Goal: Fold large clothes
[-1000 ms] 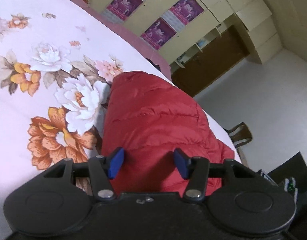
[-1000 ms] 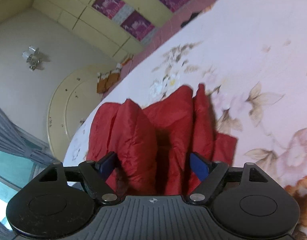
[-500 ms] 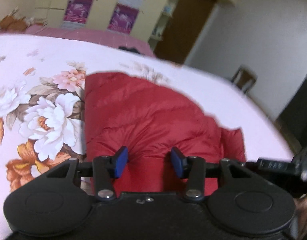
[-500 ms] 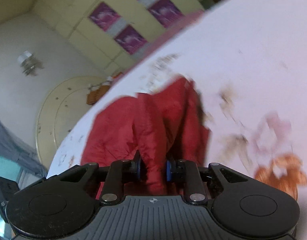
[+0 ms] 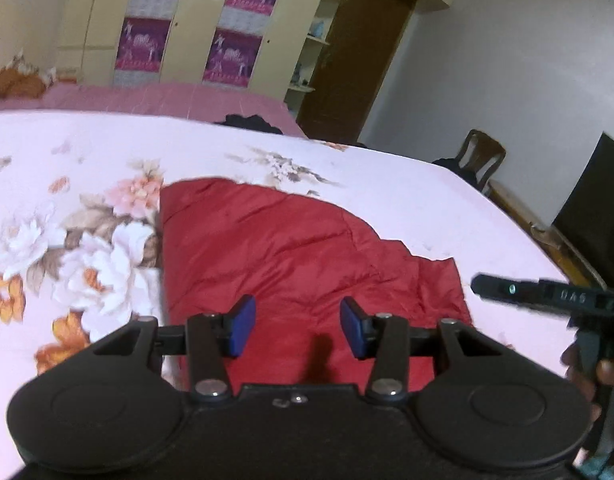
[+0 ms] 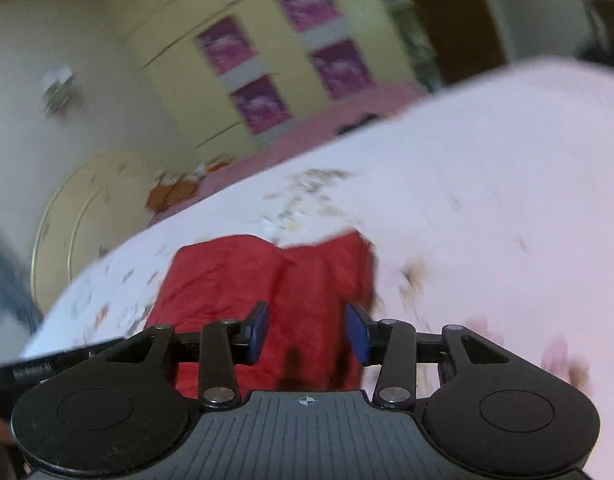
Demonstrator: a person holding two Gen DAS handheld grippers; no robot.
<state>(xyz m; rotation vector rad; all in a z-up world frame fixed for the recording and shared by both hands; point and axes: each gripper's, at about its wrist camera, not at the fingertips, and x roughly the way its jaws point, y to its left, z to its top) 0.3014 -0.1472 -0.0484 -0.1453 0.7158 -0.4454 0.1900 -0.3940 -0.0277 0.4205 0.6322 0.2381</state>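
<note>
Floral bedspread [image 5: 87, 168] under red jacket [image 5: 291, 256]; both grippers' fingers released; chair [image 5: 481, 158] only in left view.

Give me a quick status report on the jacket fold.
Left gripper open, right gripper open, both empty. Red jacket lies folded on floral bedspread. Nothing blocking.
</note>
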